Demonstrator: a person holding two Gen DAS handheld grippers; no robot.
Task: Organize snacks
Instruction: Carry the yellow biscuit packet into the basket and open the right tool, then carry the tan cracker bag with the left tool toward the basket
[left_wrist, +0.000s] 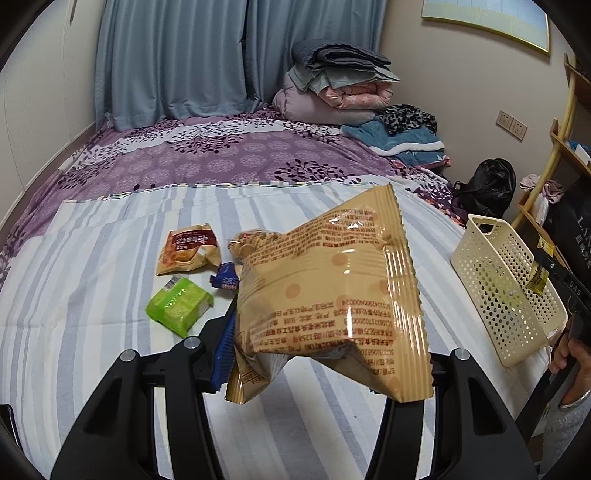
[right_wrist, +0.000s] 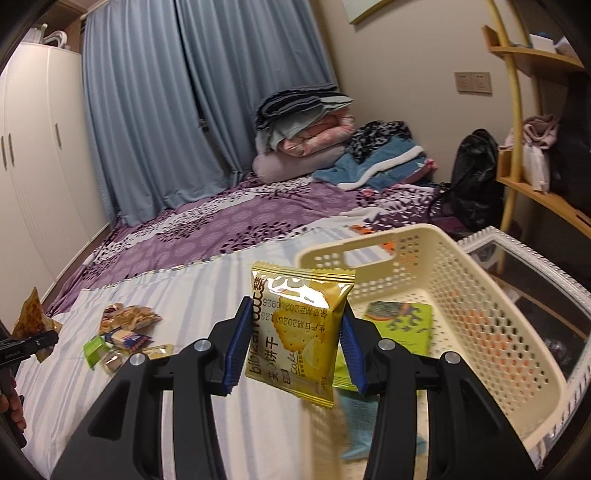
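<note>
My left gripper (left_wrist: 325, 343) is shut on a large tan snack bag (left_wrist: 332, 288), held up over the striped sheet (left_wrist: 92, 295); the bag hides the right finger. Below it lie a tan-and-red packet (left_wrist: 188, 251), a green packet (left_wrist: 179, 306) and a small blue packet (left_wrist: 225, 278). My right gripper (right_wrist: 293, 343) is shut on a yellow biscuit packet (right_wrist: 301, 332), just left of the cream perforated basket (right_wrist: 480, 332). In the basket lie a green packet (right_wrist: 402, 317) and a blurred blue one (right_wrist: 365, 413). The remaining snacks (right_wrist: 125, 332) sit at left.
Folded bedding (left_wrist: 336, 85) and clothes are piled at the far end of the purple bedspread (left_wrist: 221, 155). A black bag (left_wrist: 487, 184) and a wooden shelf (right_wrist: 535, 192) stand at right, a white-rimmed glass table (right_wrist: 535, 258) is beyond the basket, and a wardrobe (right_wrist: 37, 166) stands at left.
</note>
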